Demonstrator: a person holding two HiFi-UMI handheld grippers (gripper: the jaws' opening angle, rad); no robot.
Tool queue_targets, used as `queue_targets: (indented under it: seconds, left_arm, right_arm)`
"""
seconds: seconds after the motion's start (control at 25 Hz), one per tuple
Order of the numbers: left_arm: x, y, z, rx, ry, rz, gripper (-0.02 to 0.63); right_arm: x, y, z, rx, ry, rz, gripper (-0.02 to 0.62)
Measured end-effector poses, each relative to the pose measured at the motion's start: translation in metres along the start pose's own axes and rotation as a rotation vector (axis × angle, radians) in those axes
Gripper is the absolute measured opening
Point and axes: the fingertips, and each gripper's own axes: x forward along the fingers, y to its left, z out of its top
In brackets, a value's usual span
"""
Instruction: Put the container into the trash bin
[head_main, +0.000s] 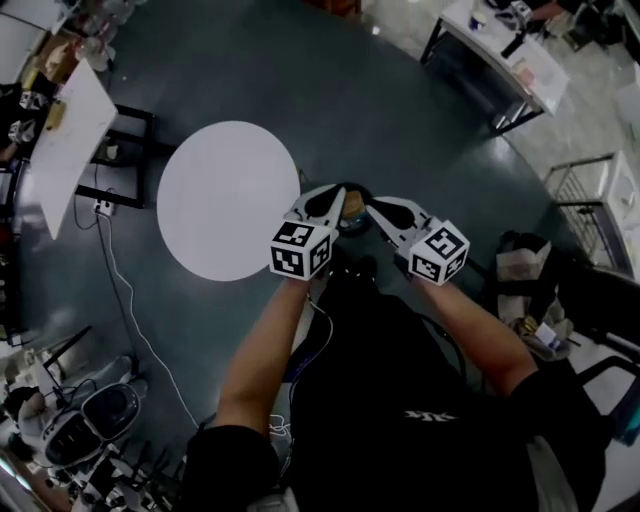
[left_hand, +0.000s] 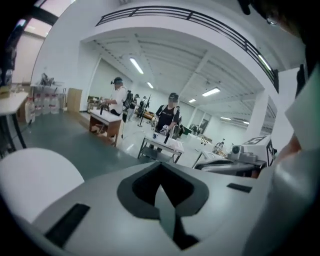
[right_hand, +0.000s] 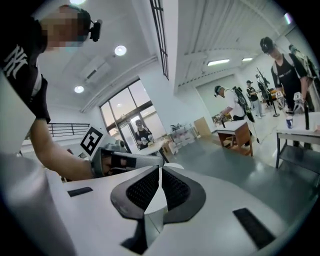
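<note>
Both grippers are hovering just to the right of the round white table (head_main: 228, 200), their tips pointing towards each other. The left gripper (head_main: 336, 192) is showing its jaws pressed fully together in its own view (left_hand: 161, 175), with nothing between them. The right gripper (right_hand: 160, 172) is doing the same, jaws meeting along one seam and gripping nothing.

Between the two tips, on the floor just off the table's right edge, a dark round shape (head_main: 350, 212) with an orange-brown patch inside is showing. This is possibly the trash bin with the container lying in it, but the grippers are covering most of it, so I cannot tell. No other view is showing a container.

Judging by the task alone, such a container is probably light and thin-walled, likely to buckle under a hard squeeze and to slip if smooth. The rim or upper wall would be the sensible place to take hold.

As for writing, the marker cubes (head_main: 300, 250) are carrying only black-and-white square patterns. A white print on the person's dark shirt (head_main: 430, 415) is too small to read.
</note>
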Motion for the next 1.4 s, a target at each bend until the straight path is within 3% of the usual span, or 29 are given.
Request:
queue_targets:
  seconds: [0.12,0.28,0.44,0.64,0.8,1.0,1.2,1.4]
  left_arm:
    - [-0.039,-0.019,0.055,0.072,-0.101,-0.008,0.003]
    - [-0.093,-0.045,0.112,0.099,-0.237,-0.036,0.003]
    - [-0.143,-0.069,0.139,0.124,-0.333,-0.059,0.003]
    - [-0.193,-0.091,0.146,0.12,-0.408,-0.105,0.003]
    - [-0.235,-0.102,0.124,0.098,-0.433,-0.138,0.002]
    - [-0.284,-0.12,0.086,0.072,-0.436,-0.135,0.003]
    - [-0.329,-0.158,0.021,0.04,-0.452,-0.125,0.002]
    - [-0.389,-0.18,-0.045,-0.04,-0.496,-0.053,0.002]
  right_arm:
    - [-0.016,0.033,0.041,-0.062,-0.058,0.059,0.046]
    - [-0.036,0.068,0.093,-0.135,-0.139,0.1,0.046]
    - [-0.046,0.098,0.132,-0.187,-0.204,0.138,0.046]
    - [-0.059,0.145,0.167,-0.254,-0.263,0.244,0.044]
    - [-0.073,0.188,0.169,-0.27,-0.269,0.338,0.044]
    - [-0.09,0.236,0.145,-0.279,-0.242,0.418,0.044]
    - [-0.116,0.282,0.091,-0.251,-0.193,0.48,0.044]
    - [-0.137,0.339,0.038,-0.241,-0.107,0.582,0.043]
